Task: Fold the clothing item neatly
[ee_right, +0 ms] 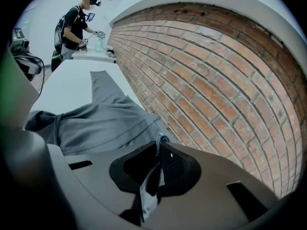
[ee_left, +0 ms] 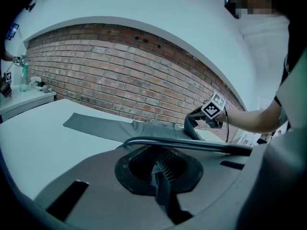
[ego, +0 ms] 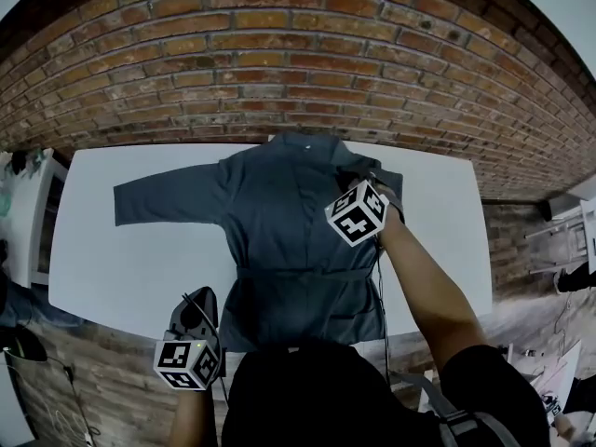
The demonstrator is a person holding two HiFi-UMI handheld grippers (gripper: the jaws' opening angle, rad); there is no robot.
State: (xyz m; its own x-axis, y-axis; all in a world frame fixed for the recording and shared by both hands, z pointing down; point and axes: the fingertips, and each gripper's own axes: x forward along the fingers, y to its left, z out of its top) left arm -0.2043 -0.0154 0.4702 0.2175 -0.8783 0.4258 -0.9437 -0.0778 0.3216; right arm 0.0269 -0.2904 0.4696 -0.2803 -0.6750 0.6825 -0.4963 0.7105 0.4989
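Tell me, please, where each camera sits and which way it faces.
Head view: on the person's head, steeply down at the jacket on the table; both forearms, left gripper and right gripper show.
Left gripper view: on the left gripper, looking across the table over its shut jaws; the person's right arm and torso show.
Right gripper view: on the right gripper, looking along the brick wall over jaws shut on jacket cloth; only its jaws show.
Shared: head and left gripper views both show the right gripper holding the jacket.

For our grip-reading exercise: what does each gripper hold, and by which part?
The right gripper pinches the jacket by its lifted sleeve; the left gripper holds nothing, its jaws shut.
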